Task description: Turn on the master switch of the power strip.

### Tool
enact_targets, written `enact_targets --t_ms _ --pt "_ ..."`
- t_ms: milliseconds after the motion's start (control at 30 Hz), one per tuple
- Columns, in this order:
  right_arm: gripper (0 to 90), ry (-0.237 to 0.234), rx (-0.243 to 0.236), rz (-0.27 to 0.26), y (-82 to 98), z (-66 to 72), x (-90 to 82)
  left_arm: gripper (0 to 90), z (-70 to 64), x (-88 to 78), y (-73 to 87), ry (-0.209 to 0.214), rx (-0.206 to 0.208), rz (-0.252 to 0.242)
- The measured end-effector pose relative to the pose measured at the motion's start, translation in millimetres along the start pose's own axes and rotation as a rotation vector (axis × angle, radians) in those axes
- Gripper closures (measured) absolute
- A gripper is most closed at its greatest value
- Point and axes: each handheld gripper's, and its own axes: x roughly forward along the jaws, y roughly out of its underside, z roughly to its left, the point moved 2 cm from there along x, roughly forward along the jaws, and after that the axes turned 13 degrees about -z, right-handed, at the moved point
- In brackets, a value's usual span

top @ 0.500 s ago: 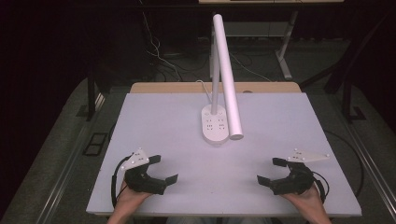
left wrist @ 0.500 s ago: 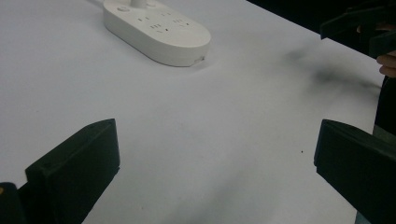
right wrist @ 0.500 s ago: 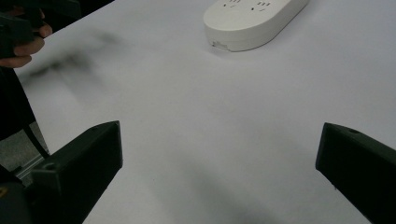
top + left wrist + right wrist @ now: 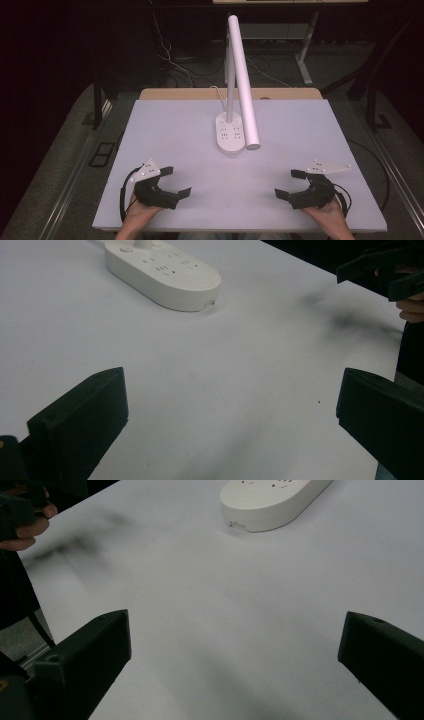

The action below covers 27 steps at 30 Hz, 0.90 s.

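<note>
1. The tabletop (image 4: 170,130) is a pale, matte sheet; both claws sit at its near edge, the left claw (image 4: 176,181) toward the left corner and the right claw (image 4: 289,184) toward the right corner, well apart from each other.
2. The lamp (image 4: 242,80) rises ahead of both claws, roughly midway between them. Its thin post stands upright, and its long white tube slants down from the far side, ending above the tabletop just right of the base.
3. The base (image 4: 230,132) is a white oval with socket holes on top. It lies flat on the tabletop, ahead and to the right of the left claw, ahead and to the left of the right claw, well apart from both. In the left gripper view the base (image 4: 165,272) sits at upper left; in the right gripper view the base (image 4: 272,500) sits at upper right.
4. The left claw (image 4: 227,422) is spread wide with bare tabletop between its jaws; it grips nothing.
5. The right claw (image 4: 235,662) is likewise spread wide over bare tabletop, holding nothing.
6. A white cord (image 4: 218,92) runs from the base toward the far edge, beyond both claws.
</note>
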Motion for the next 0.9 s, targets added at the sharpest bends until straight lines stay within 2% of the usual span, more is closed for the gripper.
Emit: enact_targets --t_ms 267,400,633,900 --pt "0.0 -0.003 0.001 0.009 0.0 1.2 0.3 0.0 -1.6 1.1 -0.6 0.003 0.000 0.006" --pt "0.0 -0.005 -0.003 0.011 -0.2 1.0 0.9 0.0 -1.3 2.4 -0.4 -0.002 -0.003 0.029" --pt "0.0 -0.005 0.004 0.009 -1.2 1.0 1.4 0.0 -3.0 4.3 -3.8 0.012 0.010 0.039" --pt "0.0 -0.009 0.000 0.014 -1.6 0.6 1.3 0.0 -1.5 7.0 -8.0 0.006 0.007 0.067"
